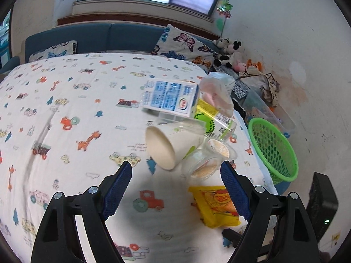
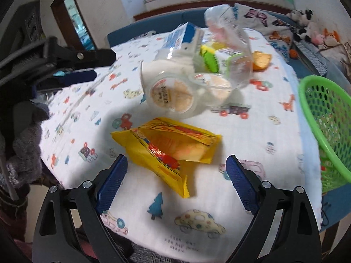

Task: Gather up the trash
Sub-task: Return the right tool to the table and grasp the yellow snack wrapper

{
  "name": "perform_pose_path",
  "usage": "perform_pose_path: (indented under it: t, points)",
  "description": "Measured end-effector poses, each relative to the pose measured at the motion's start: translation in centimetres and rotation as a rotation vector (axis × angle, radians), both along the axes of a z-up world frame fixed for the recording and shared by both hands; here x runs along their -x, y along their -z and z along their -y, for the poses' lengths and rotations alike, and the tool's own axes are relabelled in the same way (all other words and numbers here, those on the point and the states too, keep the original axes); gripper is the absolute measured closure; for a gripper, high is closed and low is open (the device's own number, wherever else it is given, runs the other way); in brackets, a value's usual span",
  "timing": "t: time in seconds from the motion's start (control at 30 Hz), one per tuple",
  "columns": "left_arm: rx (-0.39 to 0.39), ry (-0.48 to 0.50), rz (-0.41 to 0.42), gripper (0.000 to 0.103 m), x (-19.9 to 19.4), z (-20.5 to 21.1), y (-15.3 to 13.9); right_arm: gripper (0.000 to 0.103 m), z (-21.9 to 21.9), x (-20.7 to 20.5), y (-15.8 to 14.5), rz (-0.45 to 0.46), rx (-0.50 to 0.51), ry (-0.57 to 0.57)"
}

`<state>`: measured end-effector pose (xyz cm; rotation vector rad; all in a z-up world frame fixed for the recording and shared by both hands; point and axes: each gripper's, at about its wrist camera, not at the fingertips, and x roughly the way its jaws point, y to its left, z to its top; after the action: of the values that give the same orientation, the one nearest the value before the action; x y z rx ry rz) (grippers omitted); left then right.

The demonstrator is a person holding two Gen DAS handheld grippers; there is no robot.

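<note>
1. Blue-padded left gripper [image 1: 176, 171] is seen spread wide and empty, aimed at the paper cup [image 1: 170, 145] in the trash pile; nothing is gathered yet. The green basket [image 1: 274, 151] is cut off at the table's right edge.
2. Right gripper [image 2: 176, 164] is likewise spread, and a closing pinch on the yellow wrapper [image 2: 166, 144] is judged next. Clear plastic containers [image 2: 197, 87] are blurred.

A torn-open yellow snack wrapper [image 2: 169, 146] lies flat on the bed cover. Behind it sits a pile of trash: a white paper cup [image 1: 169, 145] on its side, two little clear plastic tubs [image 1: 207, 160] with tan lids, a blue and white milk carton [image 1: 169, 97], a green and yellow juice box [image 1: 207, 118], and a crinkly clear plastic bag [image 1: 217, 92]. A green plastic basket [image 1: 274, 151] with holes stands to the right.
</note>
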<state>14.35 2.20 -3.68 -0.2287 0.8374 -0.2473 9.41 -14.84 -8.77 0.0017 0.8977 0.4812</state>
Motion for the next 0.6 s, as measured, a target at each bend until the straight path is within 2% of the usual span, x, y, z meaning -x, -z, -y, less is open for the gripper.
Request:
perform_pose_path:
  t: [0.17, 0.33, 0.4, 0.53, 0.6]
  points:
    - [0.001, -0.001, -0.011, 0.023, 0.3, -0.6, 0.7, 0.008, -1.3, -1.1, 1.0, 0.010, 0.057, -0.037]
    - [-0.002, 0.008, -0.035, 0.023, 0.4, -0.6, 1.8, 0.009, -1.8, -2.2, 1.7, -0.006, 0.045, -0.055]
    - [-0.003, 0.019, -0.043, 0.023, 0.4, -0.4, 2.2, 0.013, -1.9, -2.3, 1.8, -0.002, 0.038, -0.052]
    - [-0.014, 0.050, -0.046, 0.023, 0.2, 0.4, 2.6, 0.035, -1.6, -2.2, 1.6, 0.000, 0.030, -0.046]
    - [-0.021, 0.062, -0.050, 0.025, 0.1, 0.8, 2.8, 0.039, -1.1, -2.2, 1.5, -0.003, 0.018, -0.040]
